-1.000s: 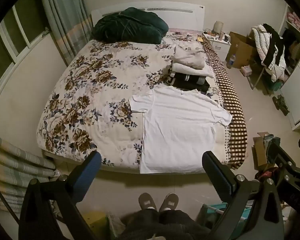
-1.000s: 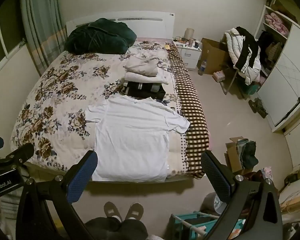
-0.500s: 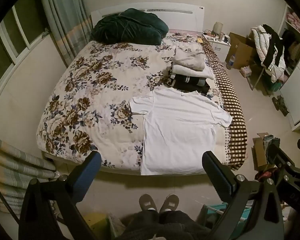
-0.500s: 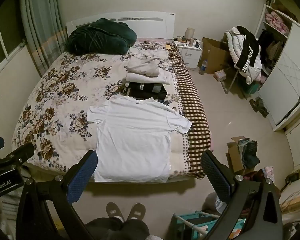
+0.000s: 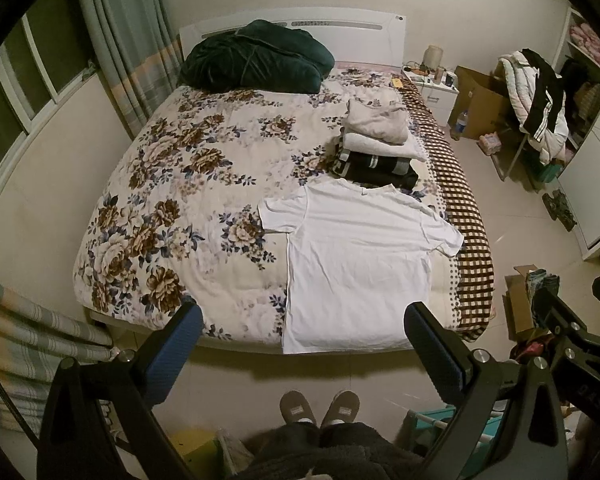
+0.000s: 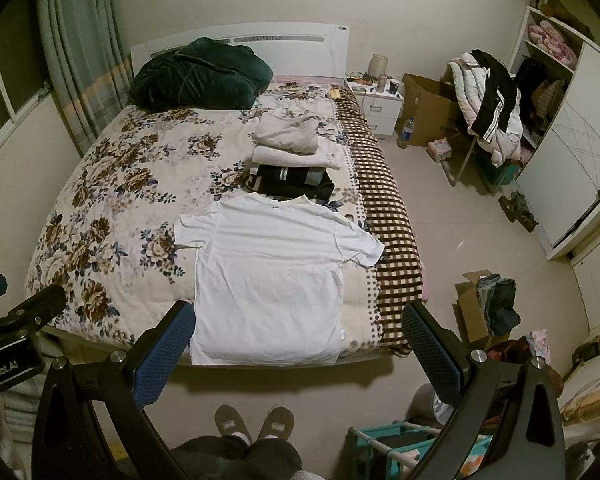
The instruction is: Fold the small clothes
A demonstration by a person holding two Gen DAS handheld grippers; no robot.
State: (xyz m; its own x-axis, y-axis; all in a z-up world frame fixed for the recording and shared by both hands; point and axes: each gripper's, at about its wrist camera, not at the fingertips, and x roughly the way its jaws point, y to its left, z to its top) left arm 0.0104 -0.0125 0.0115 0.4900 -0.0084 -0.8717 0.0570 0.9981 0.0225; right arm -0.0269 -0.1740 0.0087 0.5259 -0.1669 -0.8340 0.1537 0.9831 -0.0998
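Observation:
A white T-shirt [image 5: 360, 264] lies flat, spread out, at the foot of the bed on the right side; it also shows in the right wrist view [image 6: 272, 276]. Behind it sits a stack of folded clothes [image 5: 376, 148], also seen from the right [image 6: 292, 160]. My left gripper [image 5: 304, 344] is open and empty, held high above the floor in front of the bed. My right gripper [image 6: 296, 340] is open and empty too, beside the left one.
The bed has a floral quilt [image 5: 172, 184] and a checked blanket [image 5: 468, 240] along its right edge. A dark green duvet [image 5: 256, 60] lies at the headboard. A nightstand [image 6: 380, 100], cardboard boxes [image 6: 476, 312], and a chair with coats [image 6: 488, 104] stand on the right. My slippers [image 5: 320, 406] are below.
Both views have shifted very slightly; the bed and shirt sit a touch lower in frame. Both grippers stay open and nothing on the bed has moved.

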